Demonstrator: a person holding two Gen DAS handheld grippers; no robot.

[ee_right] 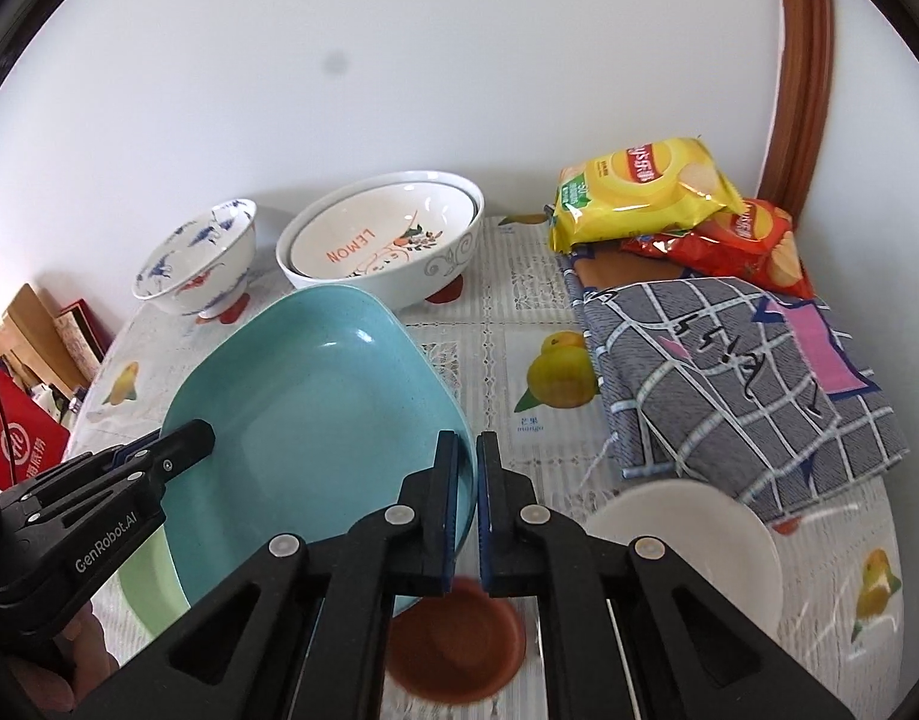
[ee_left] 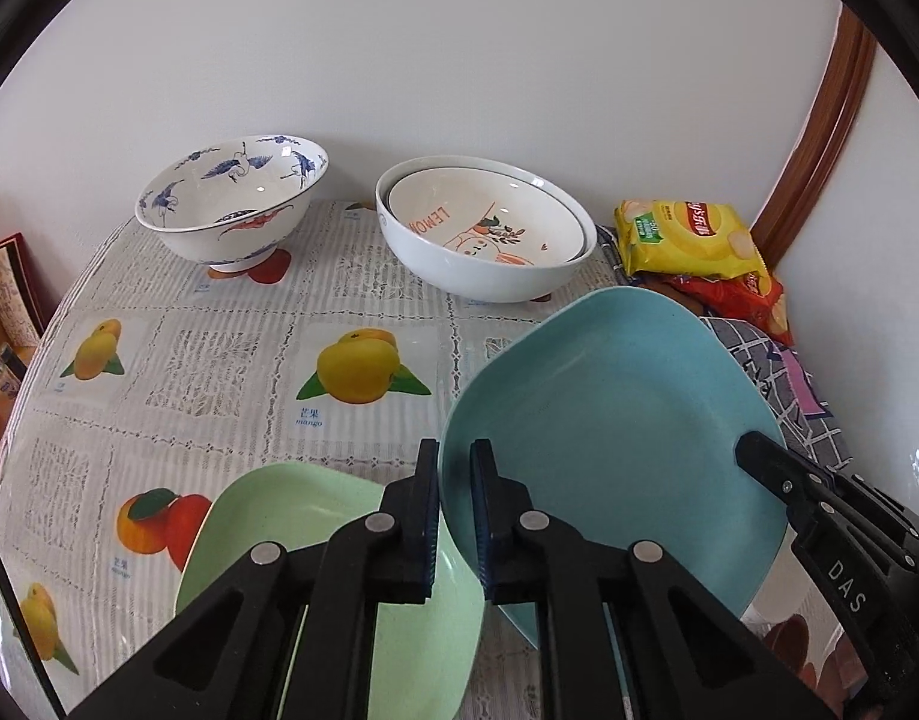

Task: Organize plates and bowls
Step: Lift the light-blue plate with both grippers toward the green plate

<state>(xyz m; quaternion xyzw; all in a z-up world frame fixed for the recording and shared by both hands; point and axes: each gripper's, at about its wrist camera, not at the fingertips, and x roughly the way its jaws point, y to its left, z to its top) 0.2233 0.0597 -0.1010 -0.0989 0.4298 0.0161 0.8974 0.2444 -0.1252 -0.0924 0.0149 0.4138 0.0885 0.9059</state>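
Both grippers hold a square blue plate (ee_left: pixel 615 420) above the table, also in the right wrist view (ee_right: pixel 315 420). My left gripper (ee_left: pixel 454 516) is shut on its left rim; my right gripper (ee_right: pixel 466 510) is shut on its right rim. A green plate (ee_left: pixel 315 546) lies on the table under the blue one's left side, its edge showing in the right wrist view (ee_right: pixel 150 594). At the back stand a blue-and-white crane bowl (ee_left: pixel 231 204) and a "LEMON" bowl nested in a white bowl (ee_left: pixel 483 228).
A small brown dish (ee_right: pixel 456 648) and a white plate (ee_right: pixel 693 534) lie near the front. A folded checked cloth (ee_right: pixel 741 372) and yellow (ee_right: pixel 639 192) and red (ee_right: pixel 741 246) chip bags fill the right side. The wall runs behind the bowls.
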